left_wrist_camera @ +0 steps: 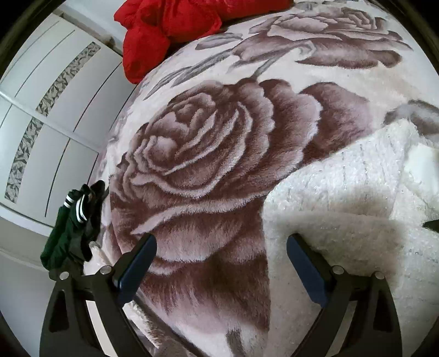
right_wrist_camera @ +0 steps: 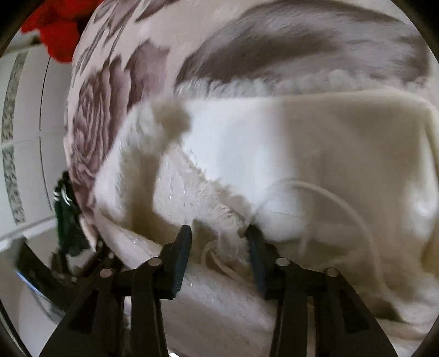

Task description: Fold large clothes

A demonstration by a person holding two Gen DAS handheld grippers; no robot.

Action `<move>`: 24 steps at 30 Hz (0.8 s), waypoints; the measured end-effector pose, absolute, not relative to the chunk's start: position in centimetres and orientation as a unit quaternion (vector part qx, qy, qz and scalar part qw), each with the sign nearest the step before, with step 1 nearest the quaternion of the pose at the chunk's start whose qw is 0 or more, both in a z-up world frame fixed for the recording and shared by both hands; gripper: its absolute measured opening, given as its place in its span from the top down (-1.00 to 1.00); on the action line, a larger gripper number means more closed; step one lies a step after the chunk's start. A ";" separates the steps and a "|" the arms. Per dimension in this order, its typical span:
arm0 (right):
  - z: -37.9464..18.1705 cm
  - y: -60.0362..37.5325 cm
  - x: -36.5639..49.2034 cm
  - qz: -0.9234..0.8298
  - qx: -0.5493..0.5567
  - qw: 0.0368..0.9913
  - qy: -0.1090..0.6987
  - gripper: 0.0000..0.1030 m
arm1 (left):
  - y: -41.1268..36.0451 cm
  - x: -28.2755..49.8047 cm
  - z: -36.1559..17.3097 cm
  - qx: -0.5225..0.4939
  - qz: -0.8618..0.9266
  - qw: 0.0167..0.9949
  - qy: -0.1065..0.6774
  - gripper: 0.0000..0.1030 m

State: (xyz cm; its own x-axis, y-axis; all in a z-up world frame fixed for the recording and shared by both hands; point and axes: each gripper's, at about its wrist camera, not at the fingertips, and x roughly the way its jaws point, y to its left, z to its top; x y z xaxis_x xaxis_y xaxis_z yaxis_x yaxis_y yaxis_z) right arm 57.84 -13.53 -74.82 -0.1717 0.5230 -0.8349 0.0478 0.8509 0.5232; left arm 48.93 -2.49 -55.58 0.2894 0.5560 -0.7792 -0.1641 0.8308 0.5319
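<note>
Now right claw (right_wrist_camera: 218, 233) pinching fluffy white garment (right_wrist_camera: 301, 153), left claw (left_wrist_camera: 221, 247) spread over rose blanket (left_wrist_camera: 208, 153)

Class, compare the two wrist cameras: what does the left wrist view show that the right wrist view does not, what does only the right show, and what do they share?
Only the left wrist view shows the left gripper, open and empty above the rose-patterned blanket.

Only the right wrist view shows the right gripper shut on a fluffy edge of the white fleece garment, along with the garment's smooth inner side and a white drawstring.

Both show the blanket, the white garment, a red garment at the far edge, a dark green garment hanging at the left, and white cupboard doors.
</note>
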 end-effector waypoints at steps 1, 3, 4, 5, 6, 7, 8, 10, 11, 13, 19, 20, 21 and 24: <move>-74.4 -13.5 57.4 0.187 0.183 0.626 0.734 0.82 | -2.4 48.8 -55.3 0.177 0.229 0.785 0.547 -0.88; -72.6 -13.5 58.0 0.175 0.168 0.663 0.709 0.85 | -2.4 48.7 -54.9 0.176 0.228 0.788 0.543 -0.88; -71.9 -13.7 58.3 0.169 0.164 0.677 0.698 0.85 | -2.4 48.6 -54.8 0.175 0.227 0.789 0.543 -0.88; -71.7 -14.0 58.8 0.158 0.161 0.686 0.692 0.85 | -2.4 48.6 -54.8 0.174 0.227 0.789 0.543 -0.88; -71.8 -14.2 59.4 0.147 0.159 0.688 0.692 0.86 | -2.5 48.7 -54.8 0.176 0.227 0.789 0.543 -0.88; -72.0 -14.3 60.1 0.146 0.160 0.684 0.697 0.86 | -2.6 48.8 -54.8 0.179 0.227 0.787 0.544 -0.88; -72.8 -13.9 60.5 0.159 0.152 0.665 0.714 0.86 | -2.8 48.8 -54.7 0.179 0.227 0.787 0.544 -0.88; -72.9 -14.6 60.6 0.162 0.160 0.647 0.728 0.81 | -3.5 48.9 -54.2 0.189 0.224 0.789 0.540 -0.88; -72.0 -15.8 60.5 0.165 0.184 0.635 0.732 0.73 | -4.2 48.9 -53.4 0.196 0.218 0.795 0.531 -0.88; -68.9 -19.3 59.5 0.146 0.214 0.652 0.713 0.52 | -5.7 49.0 -52.4 0.212 0.210 0.804 0.515 -0.88; -66.1 -26.3 56.9 0.056 0.209 0.672 0.708 0.13 | -10.5 51.4 -53.8 0.224 0.161 0.803 0.528 -0.88; -66.9 -26.8 56.6 0.058 0.217 0.661 0.716 0.13 | -11.0 51.8 -54.6 0.222 0.153 0.800 0.536 -0.88; -67.9 -26.5 56.2 0.056 0.215 0.653 0.725 0.13 | -11.3 52.1 -55.1 0.222 0.149 0.797 0.542 -0.88; -70.4 -24.8 55.4 0.039 0.161 0.646 0.745 0.13 | -12.8 52.5 -57.2 0.241 0.136 0.784 0.555 -0.88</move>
State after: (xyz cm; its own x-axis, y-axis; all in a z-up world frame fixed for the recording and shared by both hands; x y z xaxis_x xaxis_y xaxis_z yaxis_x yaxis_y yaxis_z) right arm 55.45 -24.75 -70.41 -0.1126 0.2898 -0.9504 0.1896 0.9452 0.2658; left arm 52.50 -12.78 -57.18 0.3459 0.4814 -0.8054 0.0533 0.8469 0.5291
